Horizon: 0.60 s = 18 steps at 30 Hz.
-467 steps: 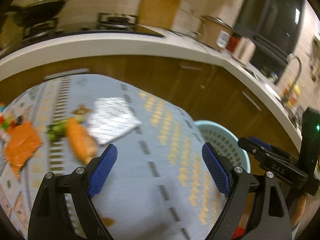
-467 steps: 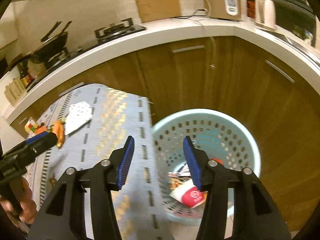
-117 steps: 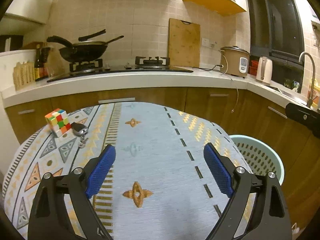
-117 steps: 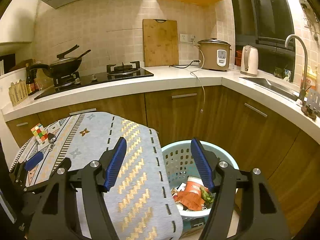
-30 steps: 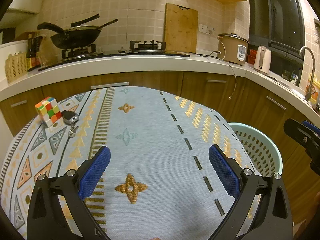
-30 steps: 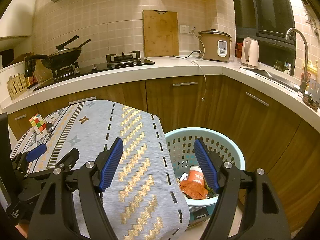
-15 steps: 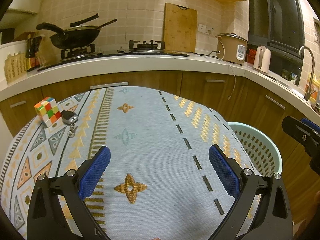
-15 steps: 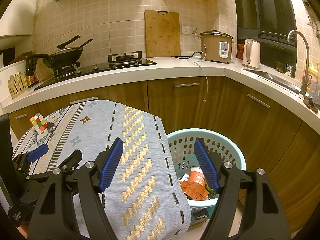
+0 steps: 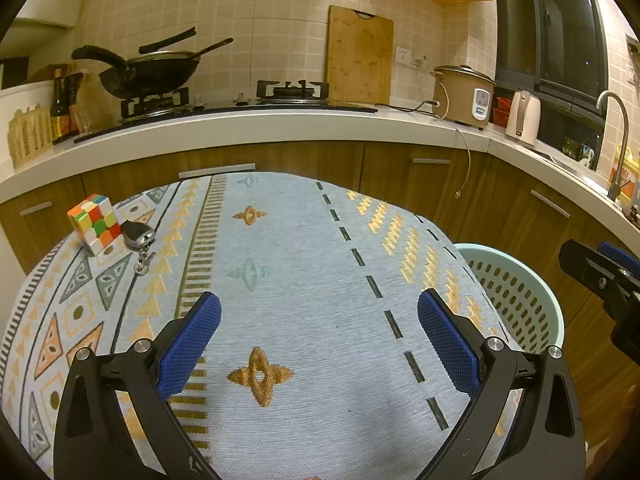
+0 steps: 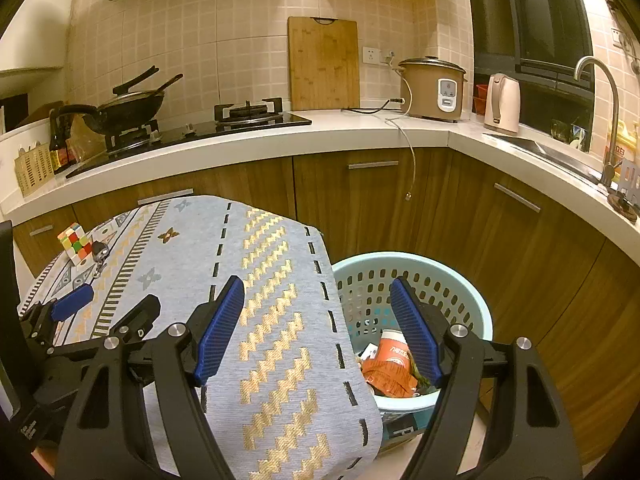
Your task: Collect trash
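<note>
A light blue perforated basket [image 10: 460,292] stands on the floor right of the table; it also shows in the left wrist view [image 9: 532,300]. Orange wrappers and a red-and-white cup [image 10: 390,364] lie inside it. My left gripper [image 9: 318,336] is open and empty above the patterned tablecloth [image 9: 304,280]. My right gripper [image 10: 318,328] is open and empty, held over the table's right edge and the basket. No loose trash shows on the cloth.
A Rubik's cube [image 9: 94,222] and a key fob [image 9: 138,236] lie at the table's far left. Behind are wooden cabinets [image 10: 372,204], a counter with a wok [image 9: 156,66], hob, rice cooker [image 10: 434,88], kettle and sink tap.
Both grippers have stayed open and nearly still over the last second. Earlier, an orange wrapper, a white packet and other trash lay on the cloth; now they are gone from it.
</note>
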Each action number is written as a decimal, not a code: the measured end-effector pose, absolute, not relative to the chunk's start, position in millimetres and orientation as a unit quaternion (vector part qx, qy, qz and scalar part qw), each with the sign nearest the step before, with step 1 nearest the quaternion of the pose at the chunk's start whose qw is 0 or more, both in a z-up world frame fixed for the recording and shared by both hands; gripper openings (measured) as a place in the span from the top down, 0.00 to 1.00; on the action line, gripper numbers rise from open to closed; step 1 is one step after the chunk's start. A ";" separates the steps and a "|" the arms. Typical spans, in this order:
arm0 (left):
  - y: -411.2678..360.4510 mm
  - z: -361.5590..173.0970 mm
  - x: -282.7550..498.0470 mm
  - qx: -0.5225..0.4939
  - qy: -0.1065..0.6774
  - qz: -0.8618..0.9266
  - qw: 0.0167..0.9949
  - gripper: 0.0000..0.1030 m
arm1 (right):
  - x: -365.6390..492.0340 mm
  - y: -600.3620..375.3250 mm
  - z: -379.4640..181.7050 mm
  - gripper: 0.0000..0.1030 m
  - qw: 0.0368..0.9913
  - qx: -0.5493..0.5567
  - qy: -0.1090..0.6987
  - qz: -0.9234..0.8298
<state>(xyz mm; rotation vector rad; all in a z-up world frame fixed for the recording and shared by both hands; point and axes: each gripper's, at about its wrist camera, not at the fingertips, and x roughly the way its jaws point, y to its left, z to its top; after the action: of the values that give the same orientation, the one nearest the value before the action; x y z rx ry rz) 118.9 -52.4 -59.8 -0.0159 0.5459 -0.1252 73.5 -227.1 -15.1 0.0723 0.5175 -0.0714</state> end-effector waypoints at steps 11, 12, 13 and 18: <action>-52.4 -60.0 118.9 -0.008 0.270 -0.062 0.961 0.07 | 72.1 -227.3 -14.1 0.31 0.965 0.035 0.256 -0.036; -52.5 -59.9 118.7 -0.008 0.269 -0.062 0.961 0.07 | 72.0 -227.2 -14.0 0.31 0.966 0.035 0.256 -0.035; -52.3 -59.9 119.0 -0.008 0.269 -0.062 0.961 0.07 | 71.9 -227.1 -13.9 0.31 0.966 0.035 0.255 -0.035; -52.0 -60.0 119.6 -0.007 0.270 -0.061 0.961 0.07 | 71.5 -227.2 -13.6 0.31 0.966 0.034 0.254 -0.035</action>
<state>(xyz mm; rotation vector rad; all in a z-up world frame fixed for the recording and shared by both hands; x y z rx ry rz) 119.6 -52.0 -60.0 -0.0142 0.5464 -0.1229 71.5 -227.2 -13.6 0.0690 0.5148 -0.0717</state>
